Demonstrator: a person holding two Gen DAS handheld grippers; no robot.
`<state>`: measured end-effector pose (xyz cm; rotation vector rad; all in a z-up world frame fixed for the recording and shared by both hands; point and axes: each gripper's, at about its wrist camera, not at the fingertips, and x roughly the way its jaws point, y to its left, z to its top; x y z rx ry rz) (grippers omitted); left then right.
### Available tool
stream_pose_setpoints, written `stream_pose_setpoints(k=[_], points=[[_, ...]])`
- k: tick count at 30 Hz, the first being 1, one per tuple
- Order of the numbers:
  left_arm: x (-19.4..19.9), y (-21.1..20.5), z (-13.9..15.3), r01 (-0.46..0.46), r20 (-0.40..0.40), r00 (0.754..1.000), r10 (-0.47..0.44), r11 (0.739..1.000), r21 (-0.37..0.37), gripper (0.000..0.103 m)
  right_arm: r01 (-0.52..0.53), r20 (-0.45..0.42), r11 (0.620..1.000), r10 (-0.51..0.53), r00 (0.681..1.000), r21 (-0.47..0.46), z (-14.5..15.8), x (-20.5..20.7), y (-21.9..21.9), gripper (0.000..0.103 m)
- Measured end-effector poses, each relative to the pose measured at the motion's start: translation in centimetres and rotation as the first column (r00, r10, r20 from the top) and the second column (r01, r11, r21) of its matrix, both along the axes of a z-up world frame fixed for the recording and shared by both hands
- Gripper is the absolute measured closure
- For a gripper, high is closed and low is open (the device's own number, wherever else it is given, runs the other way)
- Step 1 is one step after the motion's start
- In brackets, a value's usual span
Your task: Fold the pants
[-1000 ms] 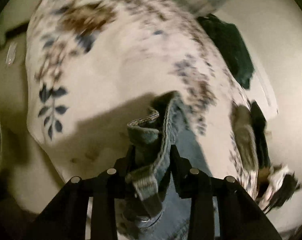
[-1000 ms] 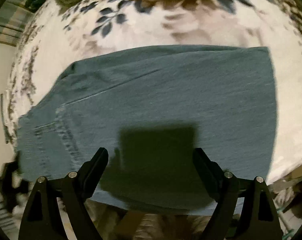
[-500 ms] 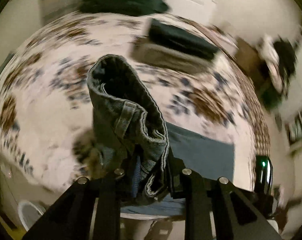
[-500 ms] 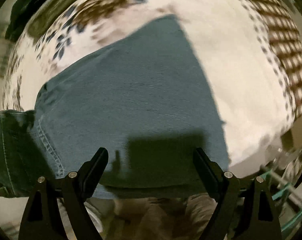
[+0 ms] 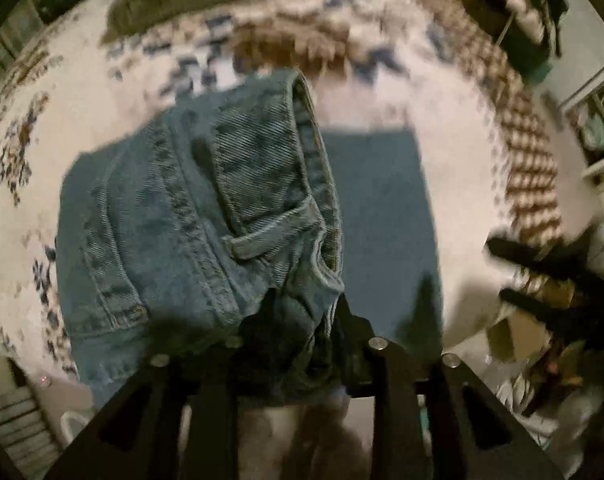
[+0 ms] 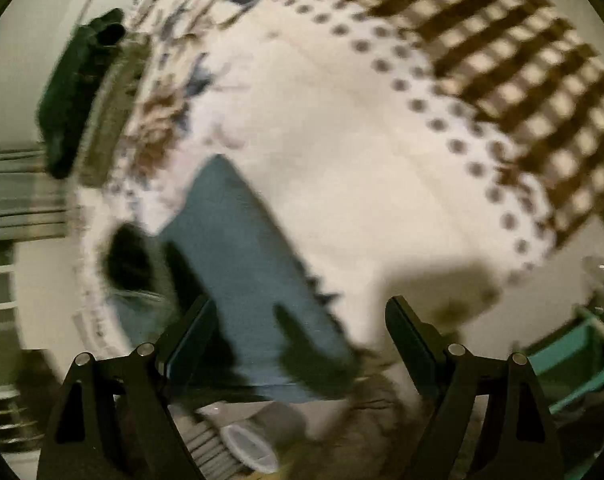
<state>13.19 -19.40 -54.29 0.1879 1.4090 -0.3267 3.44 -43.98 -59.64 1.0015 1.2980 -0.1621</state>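
Left gripper (image 5: 298,320): fingers closed nearly together, pinching a bunched wad of denim at the waistband end of the pants (image 5: 206,216). Belt loop and seam stitching fill the centre of the left wrist view; the gathered cloth is raised above the bed (image 5: 457,208). Judgement: the waist end is held up so it can be carried over the flat leg portion, seen as a plain blue panel centre-right, to make a fold.

Right gripper (image 6: 300,340): fingers spread wide, nothing between them, no contact with cloth. In its view the flat part of the pants sits lower centre-left, lying on the patterned bedspread (image 6: 341,140). Judgement: this hand stands free, probably ready to pin or smooth the lower layer.

Dark folded garments (image 6: 82,96) lie at upper left of the right view, well apart from the pants. Both views are motion-blurred; fine contact is hard to confirm.
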Motion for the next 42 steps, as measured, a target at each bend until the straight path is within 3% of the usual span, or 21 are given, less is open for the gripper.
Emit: stream_pose_setpoints(k=[2, 4, 6, 7, 9, 11, 12, 15, 21, 23, 25, 28, 30, 35, 42], points=[[-0.5, 0.0, 0.5, 0.009, -0.011, 1.0, -0.008, 1.0, 0.023, 0.069, -0.051, 0.041, 0.996, 0.048, 0.998, 0.069, 0.1, 1.4, 1.0, 0.015], [-1.1, 0.5, 2.2, 0.022, 0.017, 1.0, -0.022, 1.0, 0.008, 0.057, -0.11, 0.068, 0.987, 0.102, 0.992, 0.121, 0.1, 2.9, 2.2, 0.015], [-1.2, 1.2, 3.6, 0.014, 0.041, 0.999, -0.014, 1.0, 0.0, 0.026, -0.164, 0.088, 0.972, 0.151, 0.985, 0.166, -0.3, 4.4, 3.8, 0.015], [-1.1, 1.7, 4.4, 0.006, 0.052, 0.999, -0.006, 1.0, -0.003, 0.018, -0.186, 0.091, 0.966, 0.171, 0.981, 0.182, -0.6, 5.0, 4.5, 0.015], [-0.7, 2.9, 5.2, -0.01, 0.076, 0.997, 0.008, 1.0, 0.028, 0.018, -0.226, 0.09, 0.953, 0.212, 0.973, 0.202, -1.3, 6.1, 5.7, 0.015], [0.0, 3.6, 5.0, -0.027, 0.118, 0.993, 0.011, 0.991, 0.133, 0.018, -0.265, 0.081, 0.942, 0.253, 0.964, 0.205, -2.3, 7.2, 7.0, 0.015], [0.5, 4.3, 4.8, -0.042, 0.14, 0.99, 0.012, 0.976, 0.211, 0.018, -0.282, 0.069, 0.937, 0.274, 0.959, 0.207, -3.0, 7.8, 7.7, 0.015], [2.0, 6.5, 4.0, -0.095, 0.17, 0.984, 0.046, 0.951, 0.295, 0.018, -0.324, 0.046, 0.924, 0.322, 0.946, 0.205, -4.5, 9.1, 10.2, 0.015], [3.7, 10.1, 3.5, -0.158, 0.187, 0.977, 0.099, 0.93, 0.331, 0.018, -0.377, 0.05, 0.912, 0.374, 0.926, 0.162, -5.6, 11.2, 14.1, 0.015], [3.7, 10.5, 3.5, -0.162, 0.195, 0.976, 0.099, 0.925, 0.343, 0.018, -0.398, 0.042, 0.91, 0.396, 0.917, 0.119, -5.8, 11.8, 15.8, 0.021], [3.8, 11.1, 3.7, -0.172, 0.202, 0.974, 0.105, 0.921, 0.351, 0.018, -0.415, 0.037, 0.908, 0.413, 0.91, 0.058, -5.5, 12.0, 16.7, 0.055], [3.8, 11.7, 3.9, -0.187, 0.201, 0.972, 0.121, 0.918, 0.35, 0.018, -0.407, 0.037, 0.913, 0.406, 0.913, 0.012, -4.8, 11.9, 17.1, 0.075], [3.7, 12.0, 4.0, -0.191, 0.202, 0.971, 0.126, 0.918, 0.347, 0.018, -0.368, 0.058, 0.929, 0.366, 0.929, 0.029, -4.1, 11.3, 16.4, 0.08], [3.1, 11.8, 4.0, -0.18, 0.198, 0.973, 0.115, 0.92, 0.348, 0.018, -0.284, 0.089, 0.959, 0.283, 0.955, -0.004, -1.1, 9.8, 14.0, 0.084], [2.5, 10.8, 3.9, -0.158, 0.19, 0.977, 0.099, 0.932, 0.327, 0.018, -0.248, 0.064, 0.965, 0.254, 0.965, -0.088, 0.7, 7.0, 8.0, 0.085]])
